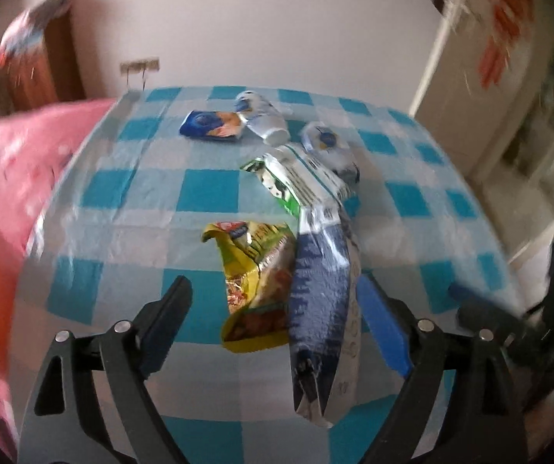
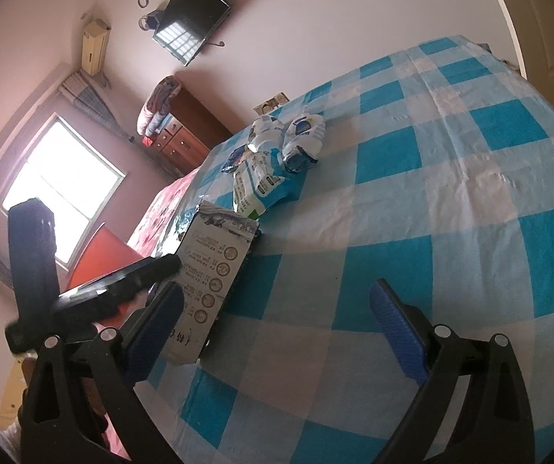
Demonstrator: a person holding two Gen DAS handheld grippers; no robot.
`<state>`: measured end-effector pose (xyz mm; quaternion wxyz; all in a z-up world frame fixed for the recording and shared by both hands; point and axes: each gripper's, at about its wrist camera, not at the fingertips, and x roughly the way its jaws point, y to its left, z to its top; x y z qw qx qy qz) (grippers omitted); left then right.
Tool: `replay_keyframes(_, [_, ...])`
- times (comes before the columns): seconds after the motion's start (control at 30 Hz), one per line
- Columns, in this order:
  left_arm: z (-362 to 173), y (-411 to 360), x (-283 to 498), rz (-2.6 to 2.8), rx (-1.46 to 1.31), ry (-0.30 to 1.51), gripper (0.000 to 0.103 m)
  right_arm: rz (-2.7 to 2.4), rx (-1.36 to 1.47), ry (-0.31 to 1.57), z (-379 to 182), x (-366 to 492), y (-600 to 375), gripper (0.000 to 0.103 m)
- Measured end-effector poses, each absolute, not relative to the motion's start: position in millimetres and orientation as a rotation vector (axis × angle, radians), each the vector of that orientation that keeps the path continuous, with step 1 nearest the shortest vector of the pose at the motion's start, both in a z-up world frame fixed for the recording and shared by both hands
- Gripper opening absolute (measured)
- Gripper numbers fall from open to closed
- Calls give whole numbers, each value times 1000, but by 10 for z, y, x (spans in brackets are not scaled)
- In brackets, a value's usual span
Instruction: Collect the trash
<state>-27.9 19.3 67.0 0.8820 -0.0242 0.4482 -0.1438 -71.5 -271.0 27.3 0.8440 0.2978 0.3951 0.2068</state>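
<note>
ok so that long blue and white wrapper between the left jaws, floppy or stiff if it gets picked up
Probably floppy: the long blue and white wrapper looks crumpled and creased, so it should sag. Likely light, since it lies flattened and seems empty. Its glossy film may slip between the open left gripper pads.

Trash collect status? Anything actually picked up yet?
Done: nothing visibly collected; no bin in view. In hand: nothing. The left gripper is open around the yellow wrapper and long blue packet; the right gripper is open, empty. Left: those plus the wrappers farther back, all on the checked tablecloth.
</note>
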Motion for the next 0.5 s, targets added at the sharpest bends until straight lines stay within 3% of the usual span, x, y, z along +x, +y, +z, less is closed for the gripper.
replay_keyframes(0.1, [678,329,-206,-288,-154,950,86,467,613,842,285,-723,-2653,96])
replay_keyframes(0.33, [555,380,-12,-292,-247,993,74,522,604,855,303,-726,-2517,95])
replay_keyframes(0.5, [429,391,118,-299,-277,1026,73,571,633,871,293,-707,-2403,96])
